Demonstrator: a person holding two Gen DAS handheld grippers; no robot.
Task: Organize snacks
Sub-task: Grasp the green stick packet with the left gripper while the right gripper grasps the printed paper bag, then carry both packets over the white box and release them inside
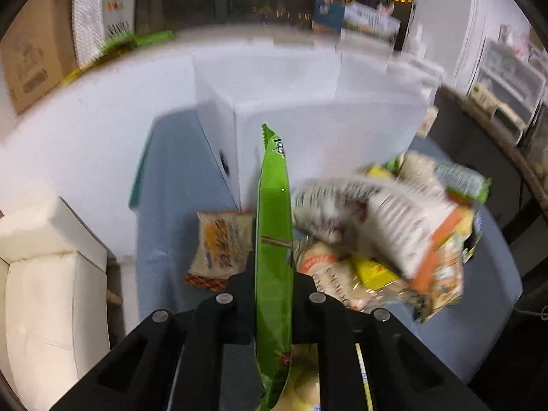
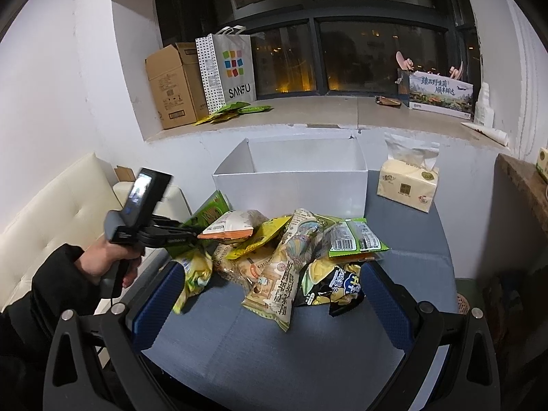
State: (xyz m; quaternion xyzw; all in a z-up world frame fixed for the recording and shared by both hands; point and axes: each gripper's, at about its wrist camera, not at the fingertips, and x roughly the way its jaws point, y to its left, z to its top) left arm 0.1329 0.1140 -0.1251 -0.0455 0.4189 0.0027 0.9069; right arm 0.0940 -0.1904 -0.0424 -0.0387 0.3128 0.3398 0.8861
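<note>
Listing contents on the blue table (image 2: 274, 352): one pile of snack packets (image 2: 287, 257), loosely heaped in front of an open white box (image 2: 294, 185) that stands toward the far edge. Item, green packet (image 1: 274, 239): clamped edge-on between the closed jaws of the left gripper (image 1: 272, 284), standing upright at the left side of the pile; its print is too blurred to read. Item, pale packet with orange corner (image 2: 227, 227): lies on top of the heap, just beside the left gripper, small barcode label illegible. Item, long cream packet (image 2: 284, 274): large Chinese characters down its face, tilted toward the near edge. Item, black and yellow packet (image 2: 339, 287): Chinese lettering, at the front right. Item, green packet with barcode panel (image 2: 356, 239): back face up. Right gripper (image 2: 270, 304): jaws spread wide, empty, poised short of the pile. Tissue pack (image 2: 407, 185): cream, to the right of the box. On the window sill (image 2: 308, 113): cardboard carton (image 2: 174, 85); white paper bag (image 2: 229, 68) printed "SANFU" under coloured squares; printed gift box (image 2: 441, 92) with Chinese script.
</note>
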